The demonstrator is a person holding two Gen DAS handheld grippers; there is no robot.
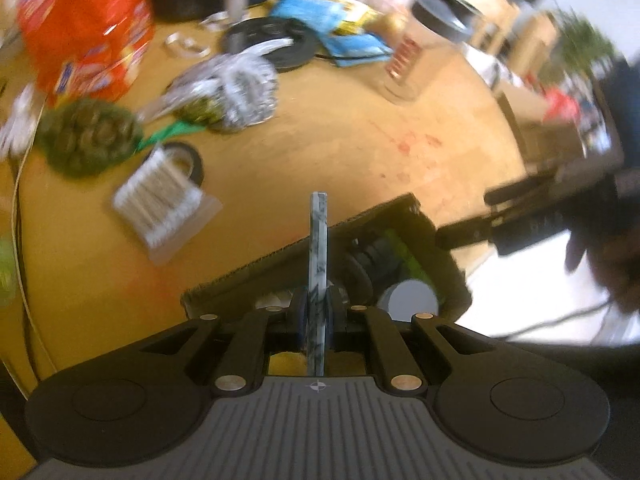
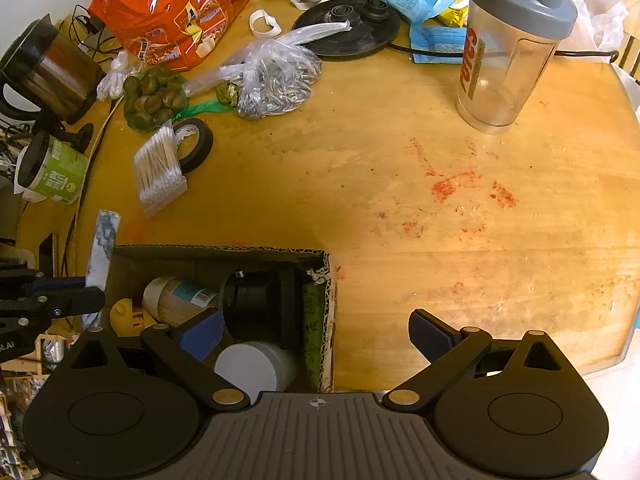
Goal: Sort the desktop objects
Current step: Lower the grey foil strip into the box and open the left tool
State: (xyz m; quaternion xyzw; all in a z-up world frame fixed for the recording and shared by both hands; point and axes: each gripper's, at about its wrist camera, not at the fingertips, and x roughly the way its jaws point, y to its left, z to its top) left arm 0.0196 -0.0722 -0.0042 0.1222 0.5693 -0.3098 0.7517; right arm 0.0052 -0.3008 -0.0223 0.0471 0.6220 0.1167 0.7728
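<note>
Left wrist view: left gripper (image 1: 318,316) clamped on a thin marbled grey-white stick (image 1: 319,248), held upright between the pads, poised over the near edge of the cardboard box (image 1: 304,246). Right wrist view: same stick (image 2: 103,248) sits at the box's (image 2: 224,252) left wall, outside or right on the rim; cannot tell which. Box already holds a black cylinder (image 2: 256,300), a white-lidded jar (image 2: 250,368), a labelled tube (image 2: 180,298) and something yellow (image 2: 124,312). Right gripper (image 2: 320,332) has jaws wide apart, nothing between them, straddling the box's right wall above the wooden table (image 2: 400,200). To do this drop well, in my judgement: carry the stick fully inside the rim first, lower it toward a gap beside the tube, tilt it flat, then release. Risk: long stick catching the wall and tipping out.
</note>
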